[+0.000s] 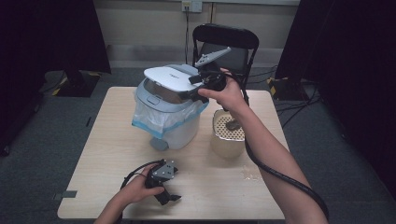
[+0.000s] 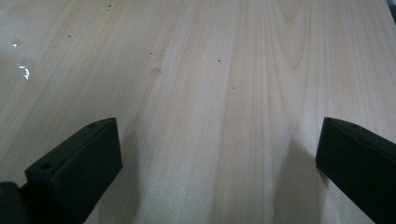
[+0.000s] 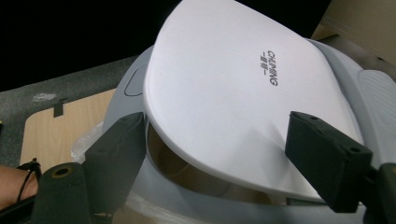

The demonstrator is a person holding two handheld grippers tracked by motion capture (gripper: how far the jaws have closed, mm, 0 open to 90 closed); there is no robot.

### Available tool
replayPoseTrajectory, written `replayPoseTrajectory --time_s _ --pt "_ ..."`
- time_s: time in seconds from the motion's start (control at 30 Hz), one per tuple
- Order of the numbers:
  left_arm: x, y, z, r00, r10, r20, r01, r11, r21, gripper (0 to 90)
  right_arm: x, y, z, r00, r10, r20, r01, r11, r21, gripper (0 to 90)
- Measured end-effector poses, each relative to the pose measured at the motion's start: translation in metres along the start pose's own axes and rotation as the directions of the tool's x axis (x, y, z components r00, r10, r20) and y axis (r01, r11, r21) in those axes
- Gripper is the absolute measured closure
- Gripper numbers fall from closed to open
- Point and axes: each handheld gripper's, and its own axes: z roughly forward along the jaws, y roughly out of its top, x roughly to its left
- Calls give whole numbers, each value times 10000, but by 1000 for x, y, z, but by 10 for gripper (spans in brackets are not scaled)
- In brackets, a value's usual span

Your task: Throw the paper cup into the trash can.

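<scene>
- Waste bin [image 1: 170,116]: one unit, white and grey, lined with a pale blue bag [image 1: 154,122], is standing on the far half of the table [image 1: 93,154].
- Lid [image 1: 172,76]: one white flap is sitting on top of the waste bin, tilted up at one edge so that a gap into the bin is showing in the right gripper view [image 3: 233,93].
- Right gripper [image 1: 198,88]: it is hovering at the lid's right edge; its jaws are standing wide apart on either side of the lid's near edge, one low at the rim and one over the flap [image 3: 224,154]. Whether either jaw is touching the lid cannot be told.
- Left gripper [image 1: 167,198]: it is resting near the table's front edge, well in front of the waste bin; its jaws are spread wide over bare wood, holding nothing [image 2: 219,158].
- Strainer container [image 1: 229,133]: one, standing just right of the waste bin.
- Folding chair [image 1: 226,44]: one, behind the waste bin.
</scene>
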Motion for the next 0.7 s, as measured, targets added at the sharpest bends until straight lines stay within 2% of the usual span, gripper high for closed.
replayPoseTrajectory --time_s 0.27,0.43,0.53,0.7 --pt "0 0 0 10000 11 2 -11 10000 3 0 7 1 6 9994 127 -331 -127 9999 0 228" --pt "0 0 0 10000 14 1 -14 10000 7 0 7 1 9 9986 164 -506 -161 9999 62 339" --pt "0 0 0 10000 20 -7 -20 10000 13 0 5 0 11 9987 309 -415 -305 9995 105 417" --pt "0 0 0 10000 8 2 -8 10000 1 0 4 -1 13 9991 322 -270 -317 9993 193 465"
